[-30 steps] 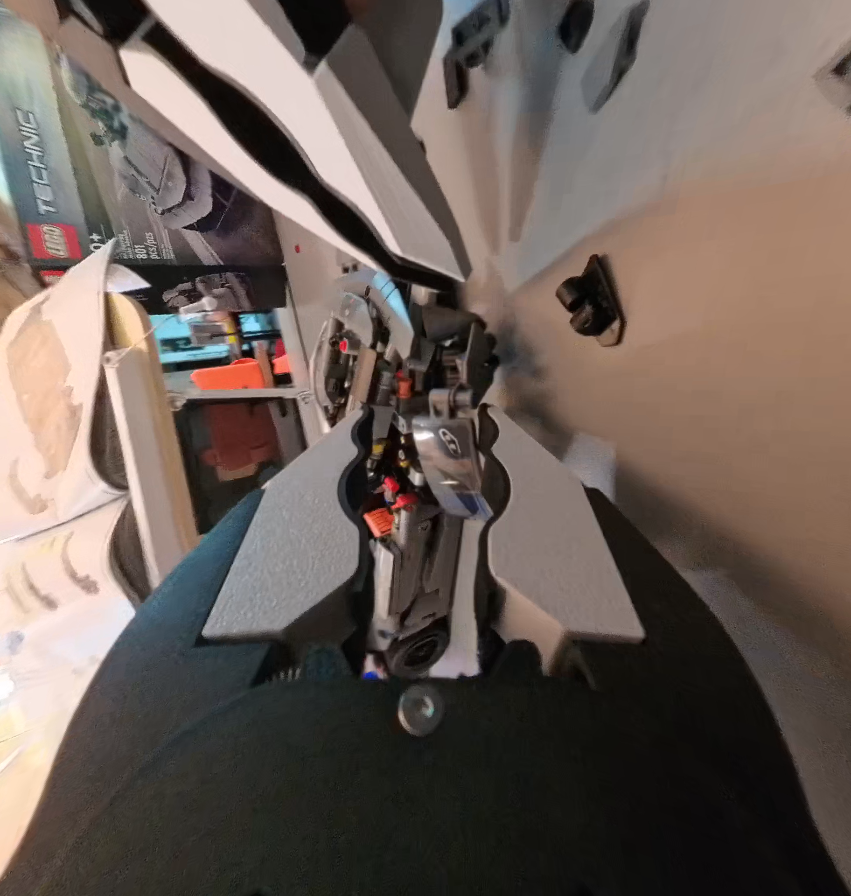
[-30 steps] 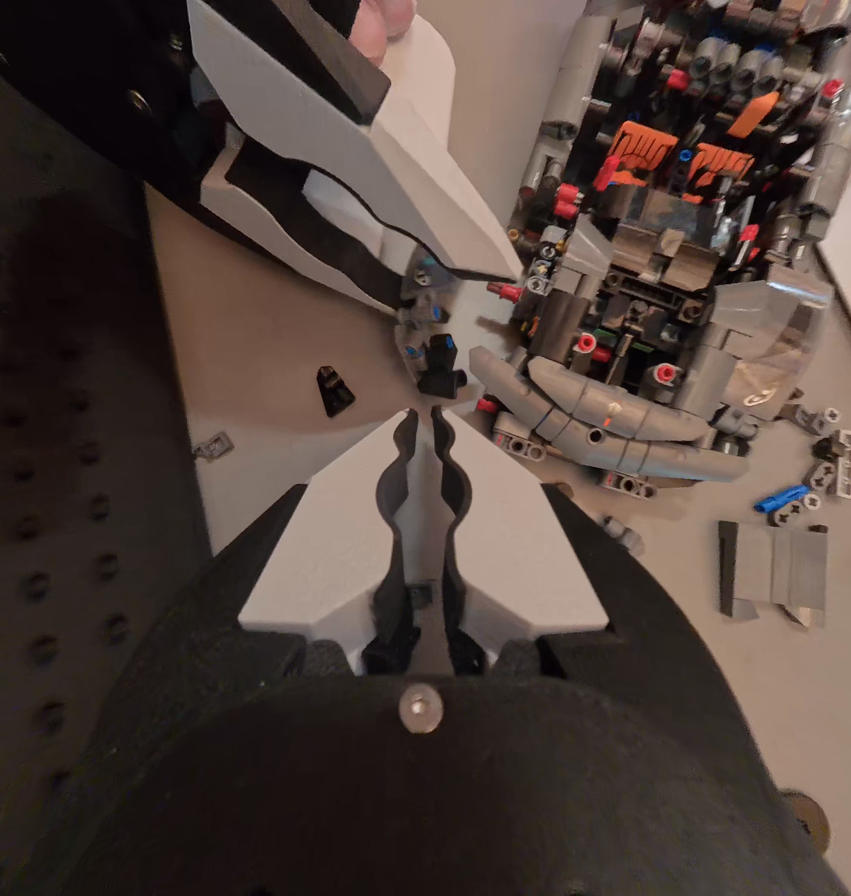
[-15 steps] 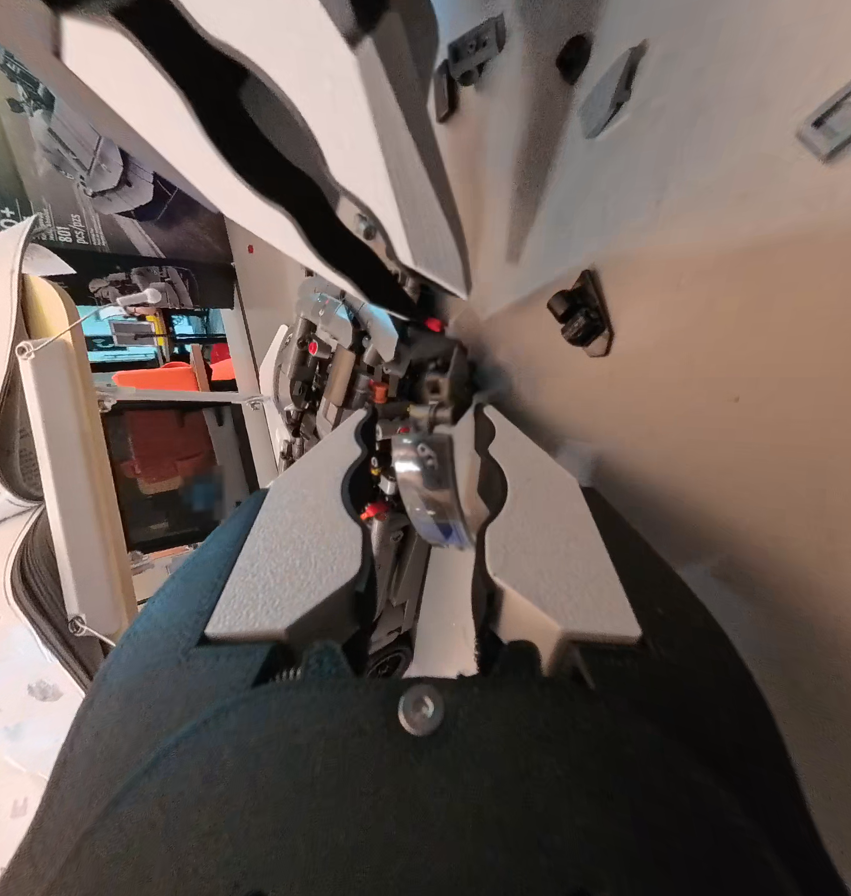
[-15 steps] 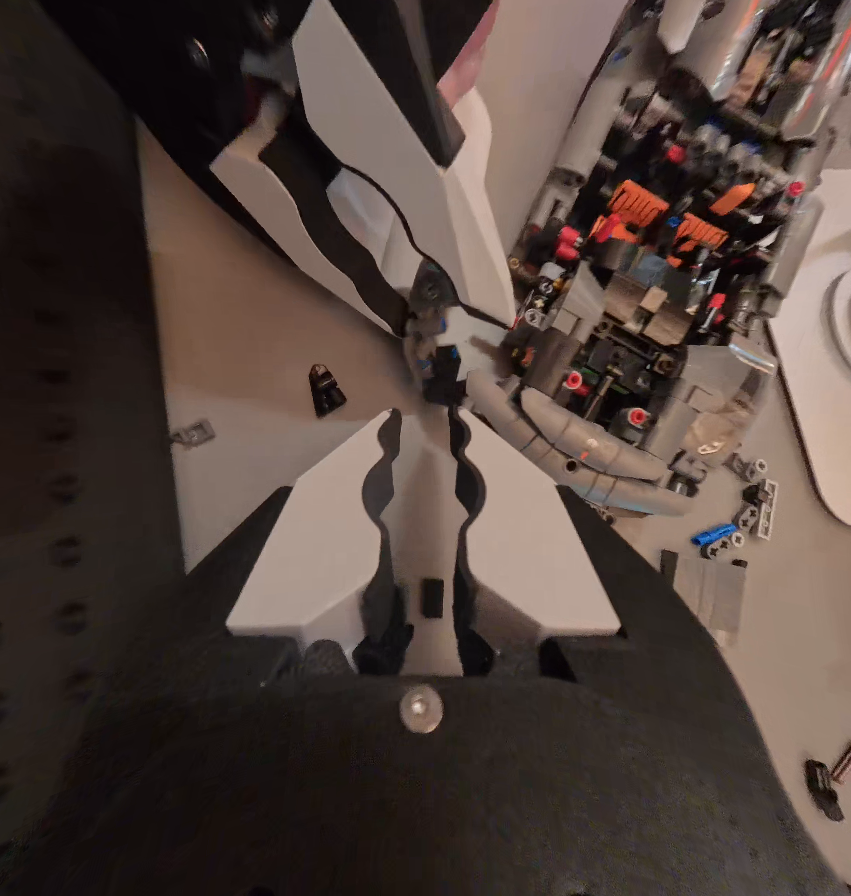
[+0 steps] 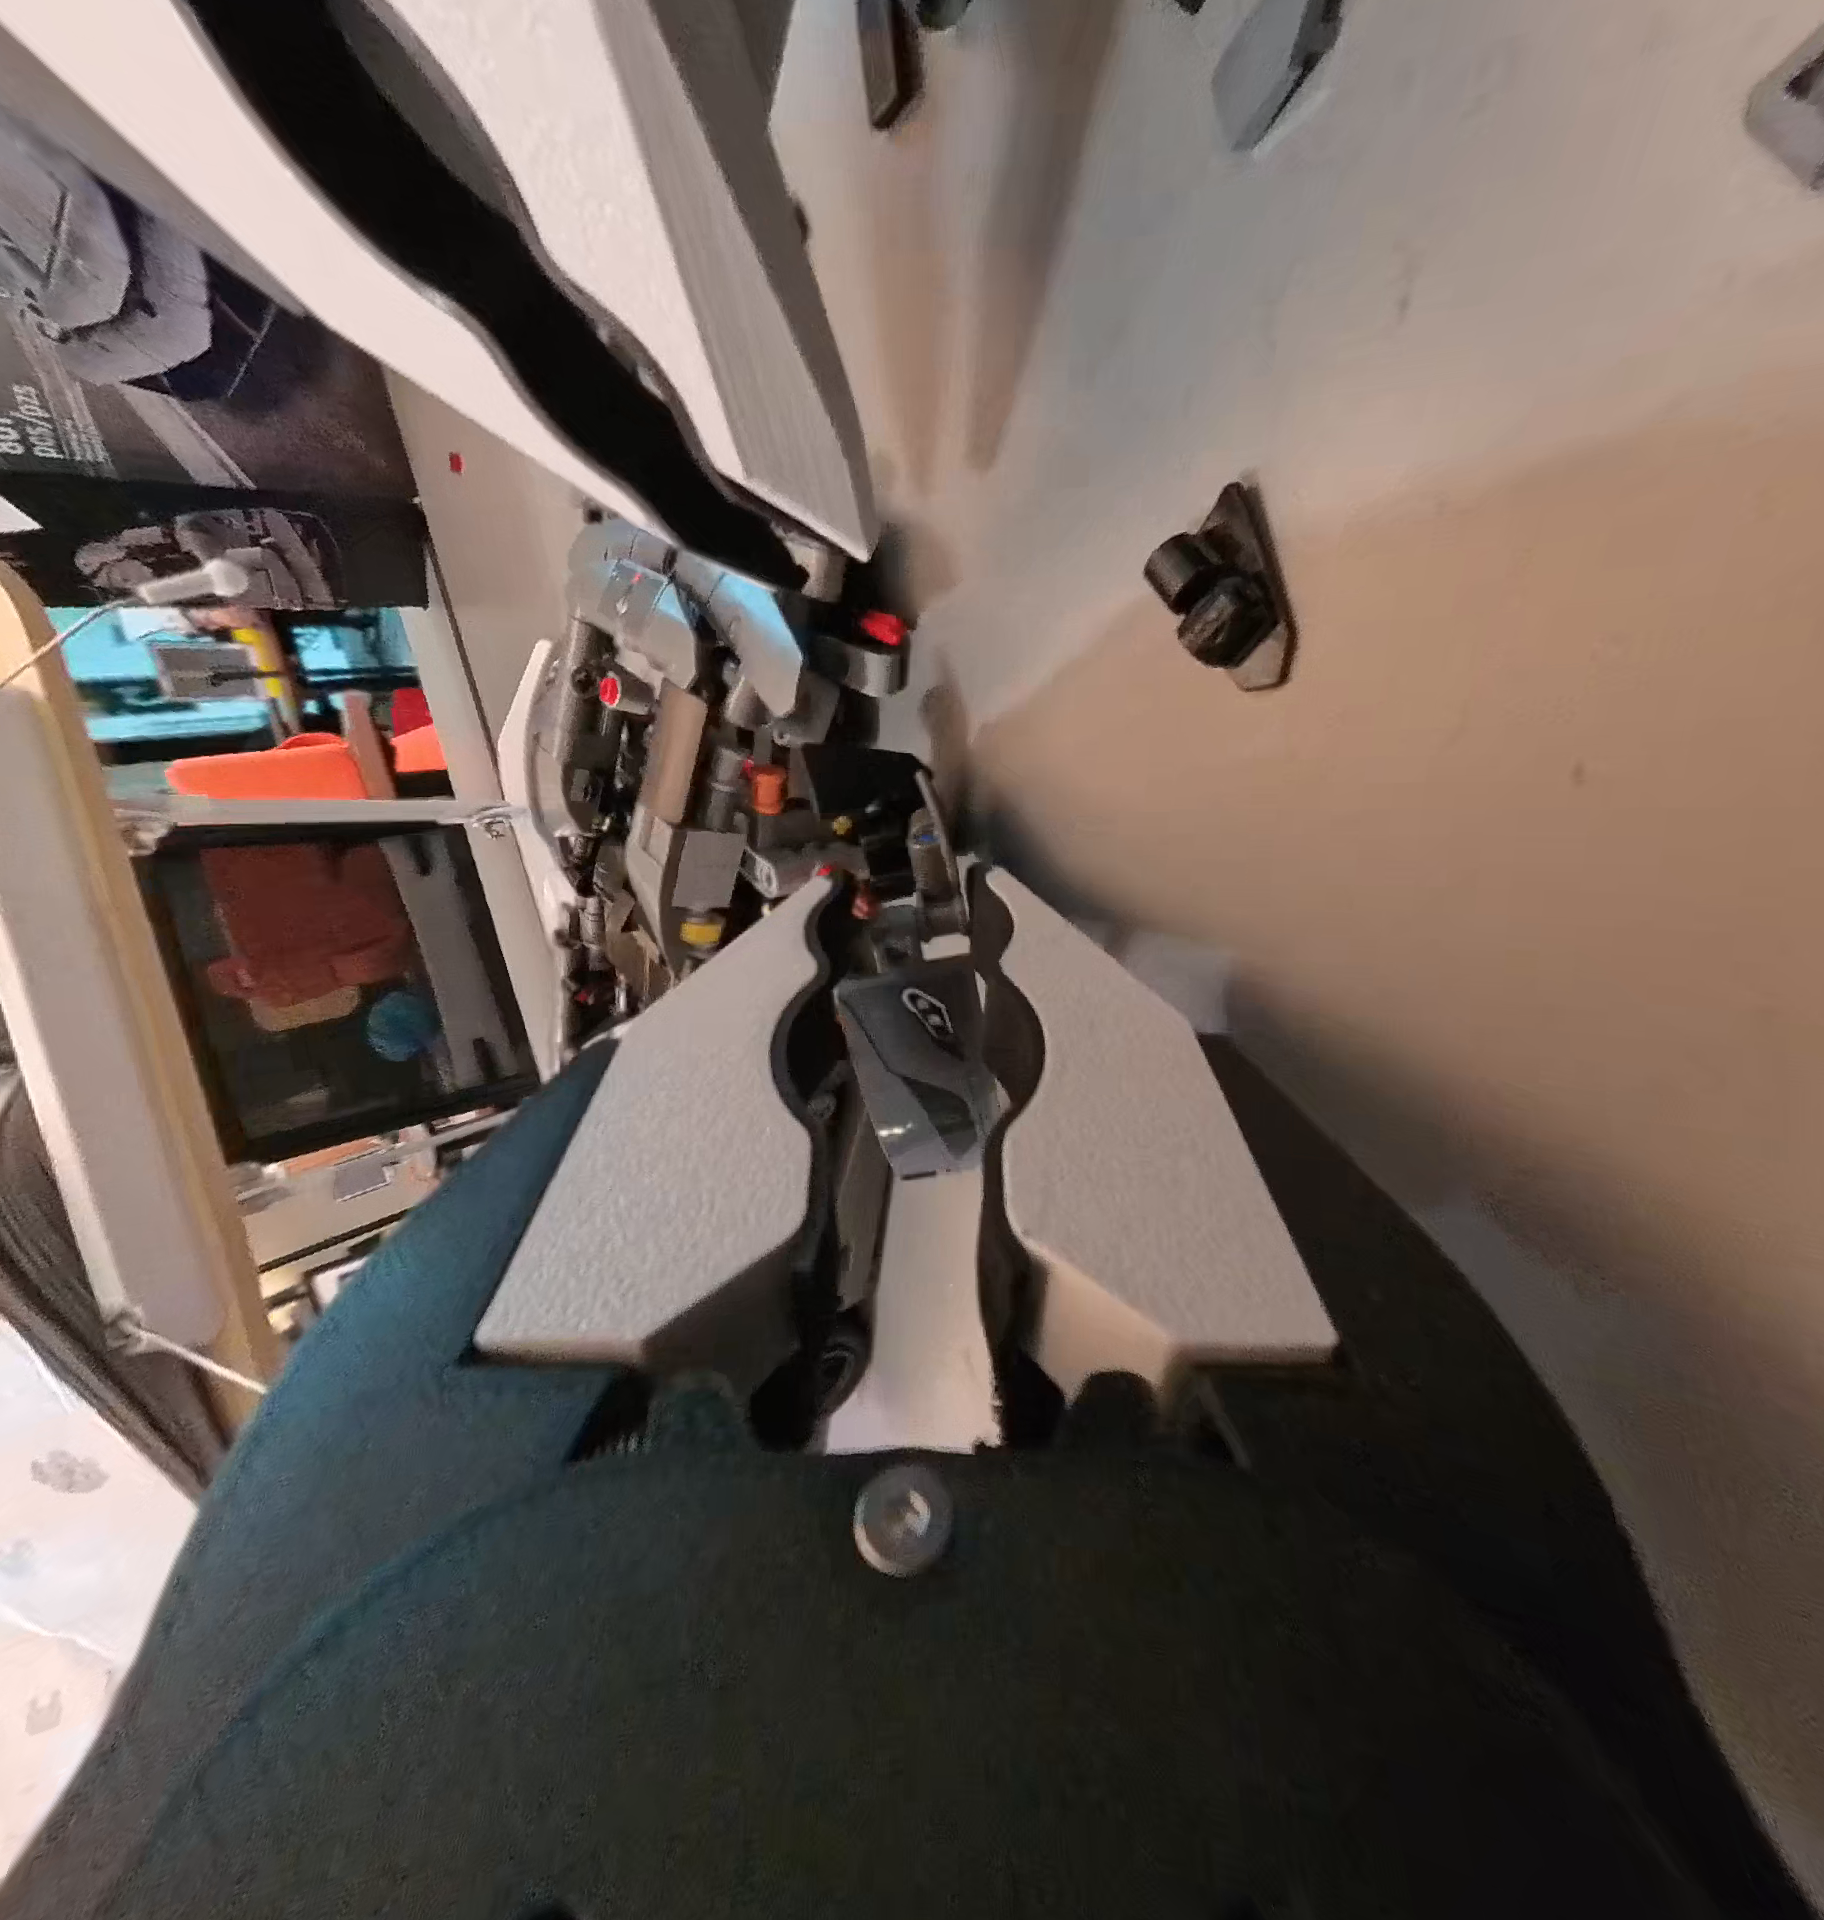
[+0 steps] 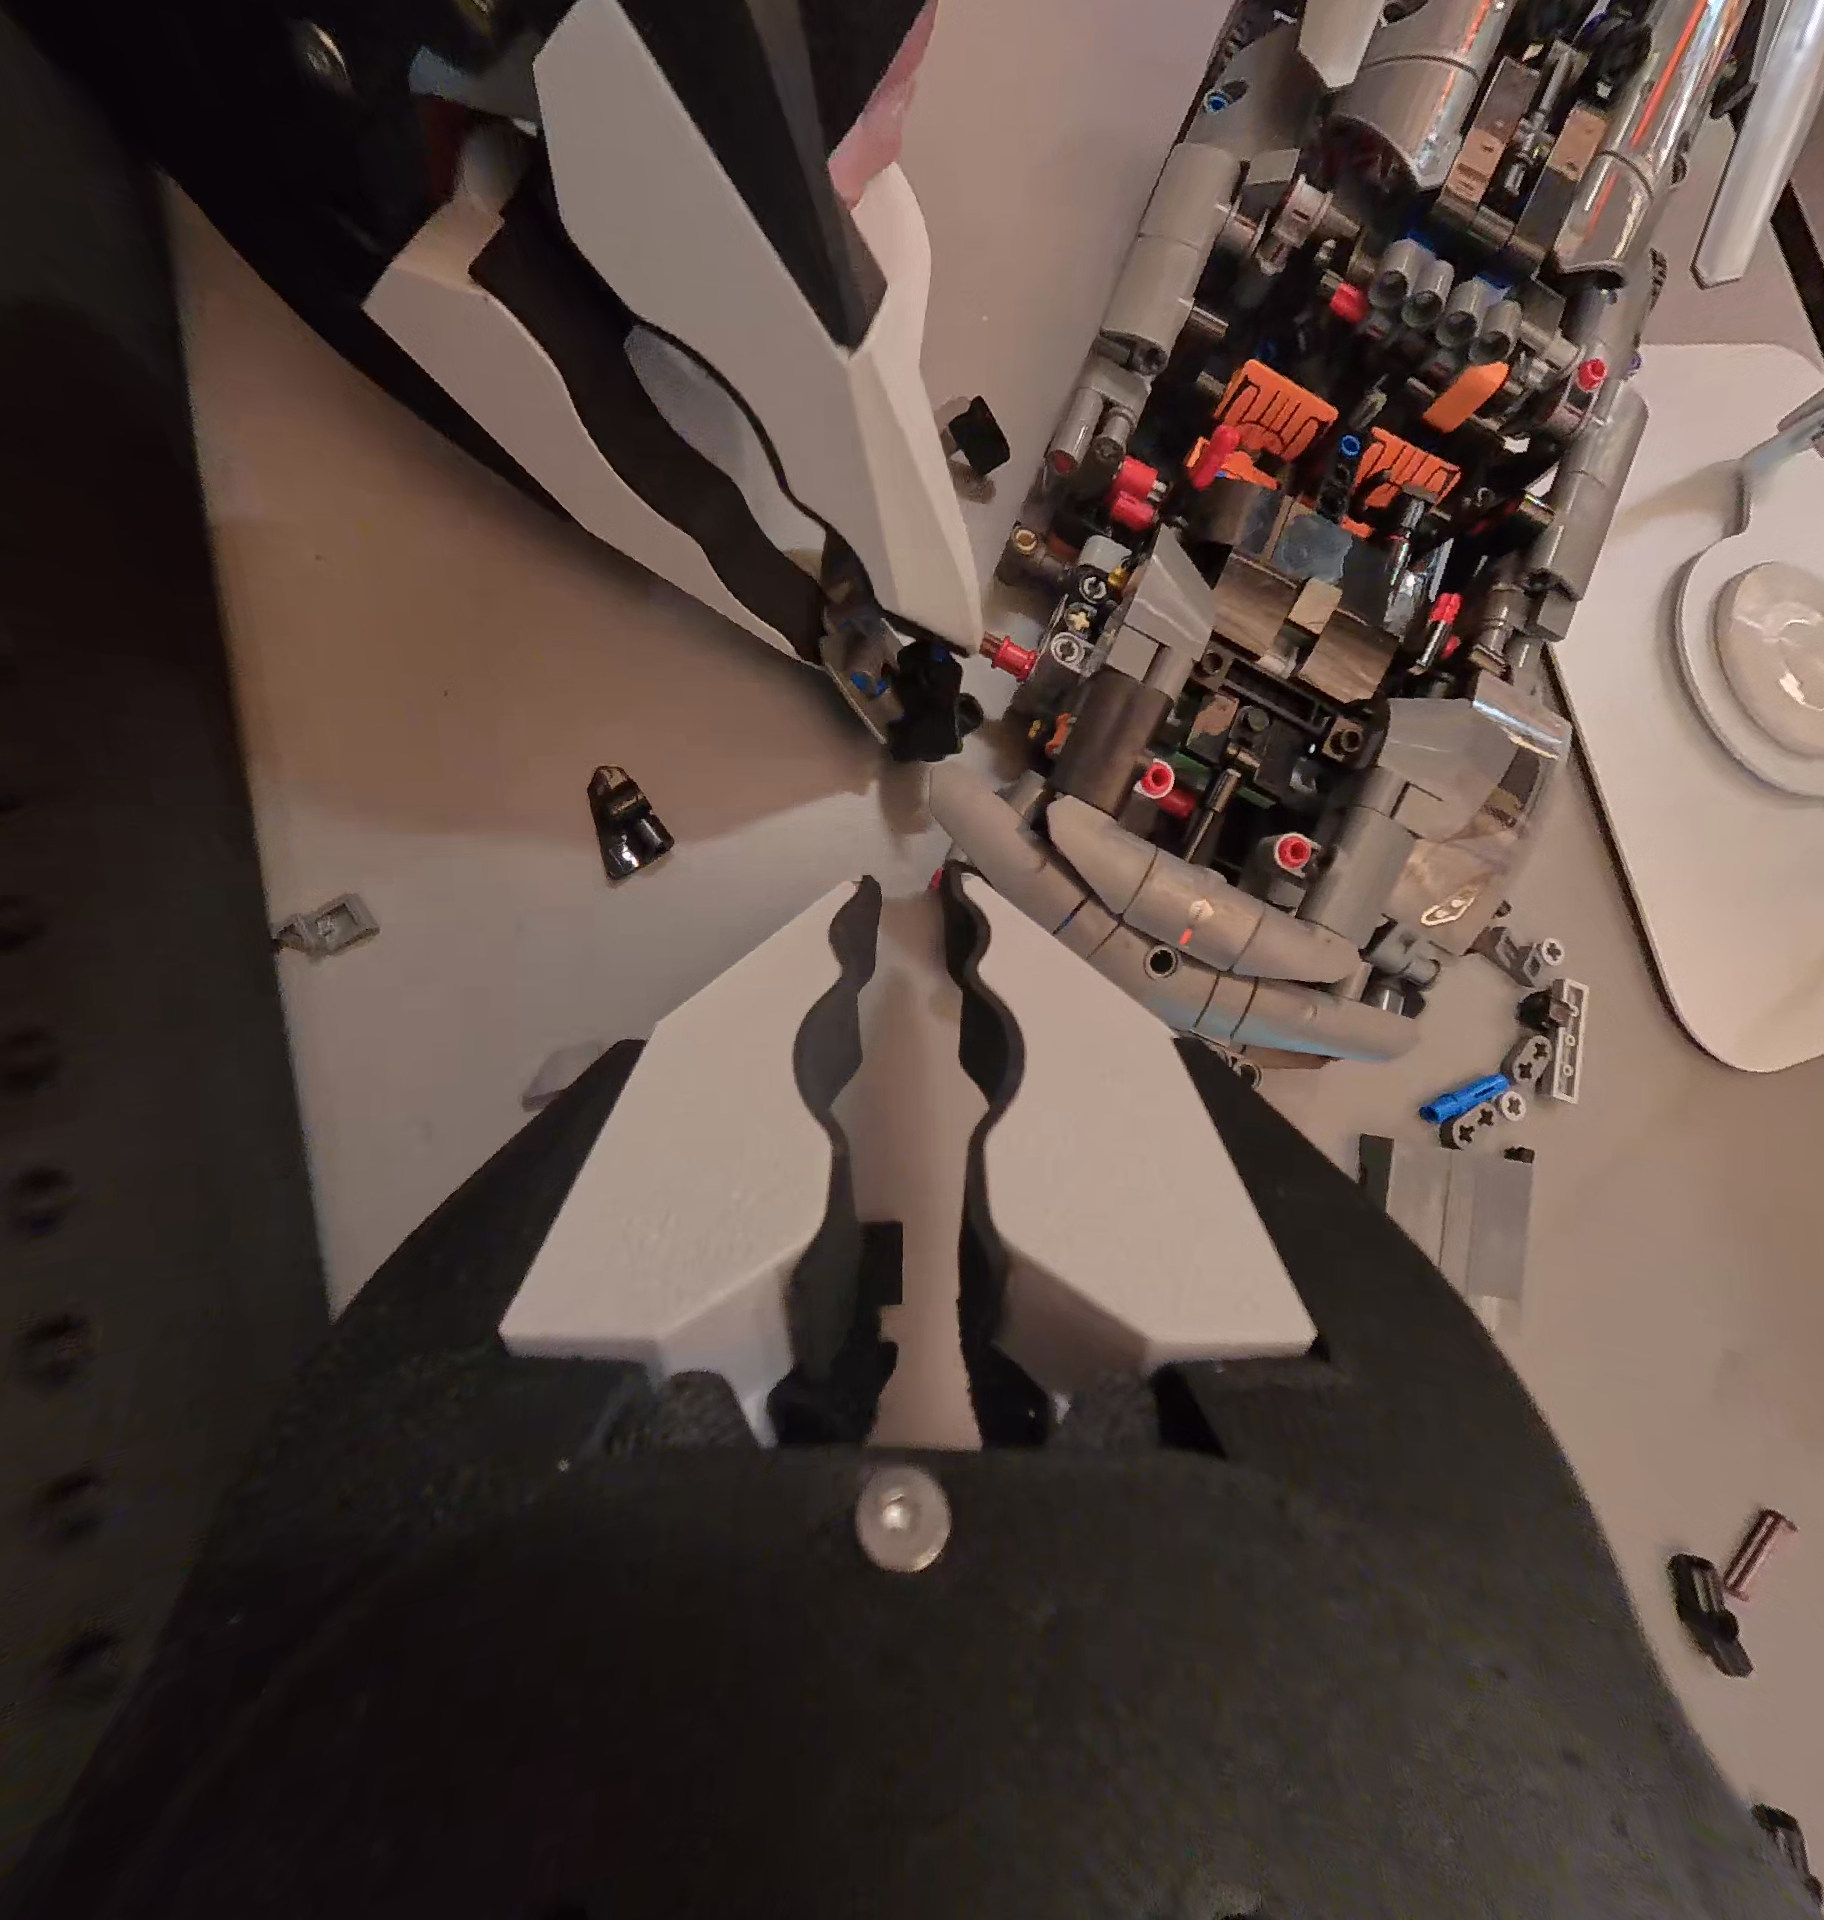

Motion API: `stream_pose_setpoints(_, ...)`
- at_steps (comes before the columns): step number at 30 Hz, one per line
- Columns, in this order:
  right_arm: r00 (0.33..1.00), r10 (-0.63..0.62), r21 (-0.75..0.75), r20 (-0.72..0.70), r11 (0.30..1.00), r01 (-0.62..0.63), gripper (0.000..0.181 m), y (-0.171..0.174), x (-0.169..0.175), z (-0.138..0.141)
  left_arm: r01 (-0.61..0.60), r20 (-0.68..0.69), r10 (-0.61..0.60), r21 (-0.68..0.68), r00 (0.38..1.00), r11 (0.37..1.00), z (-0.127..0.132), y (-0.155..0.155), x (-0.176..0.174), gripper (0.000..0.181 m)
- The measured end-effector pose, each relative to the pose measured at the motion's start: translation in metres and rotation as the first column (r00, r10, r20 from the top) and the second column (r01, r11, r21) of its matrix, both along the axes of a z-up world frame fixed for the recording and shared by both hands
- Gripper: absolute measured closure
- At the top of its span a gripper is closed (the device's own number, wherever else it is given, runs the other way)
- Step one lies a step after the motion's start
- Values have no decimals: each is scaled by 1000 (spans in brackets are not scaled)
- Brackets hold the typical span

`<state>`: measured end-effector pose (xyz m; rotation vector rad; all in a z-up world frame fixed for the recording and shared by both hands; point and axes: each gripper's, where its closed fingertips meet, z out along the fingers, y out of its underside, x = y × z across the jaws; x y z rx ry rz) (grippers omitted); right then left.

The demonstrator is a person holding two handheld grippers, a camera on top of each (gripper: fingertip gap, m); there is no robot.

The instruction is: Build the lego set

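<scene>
Lego car model point(image 6: 1292, 665), a grey Technic build with orange seats, lies on the white table point(image 6: 451, 665), its long axis running from near the right gripper up and away in the right wrist view, the curved grey nose panels point(image 6: 1168, 914) nearest the camera. A small sub-assembly point(image 5: 923, 1070) of a dark grey printed panel with black connectors is clamped in the left gripper point(image 5: 892, 904) and is held just at the model's front corner, beside a red pin point(image 6: 1010, 652). The right gripper point(image 6: 903, 894) is nearly closed, a narrow gap being left, and nothing is seen held in it; its tips are just beside the nose panels.

A misaligned push is judged the main risk: the connectors could miss their holes, and the unsupported model could be slid or its nose panels popped loose. The sub-assembly could also twist in the grip. Loose parts, such as a black piece point(image 6: 625, 821) and a blue pin point(image 6: 1456, 1099), lie near and could be knocked aside.
</scene>
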<state>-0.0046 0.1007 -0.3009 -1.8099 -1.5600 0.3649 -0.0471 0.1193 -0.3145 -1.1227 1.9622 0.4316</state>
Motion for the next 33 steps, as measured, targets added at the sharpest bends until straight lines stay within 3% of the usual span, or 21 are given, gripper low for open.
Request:
stream_pose_setpoints(7,999,-10,2,-31,1000,10,170,4,6,8,12,-47,-11,37,999,999,2,1,2,166)
stream_pose_setpoints(11,991,-35,-36,-126,999,30,170,9,13,23,45,-119,-50,-38,992,998,-1,-8,6,166)
stream_pose_setpoints(26,986,-46,-88,-160,996,32,170,14,19,21,-64,-469,-105,-331,877,941,-3,-15,9,167)
stream_pose_setpoints(33,972,-106,-128,-209,988,81,167,27,26,26,-92,-507,-159,-434,847,896,-4,-11,12,166)
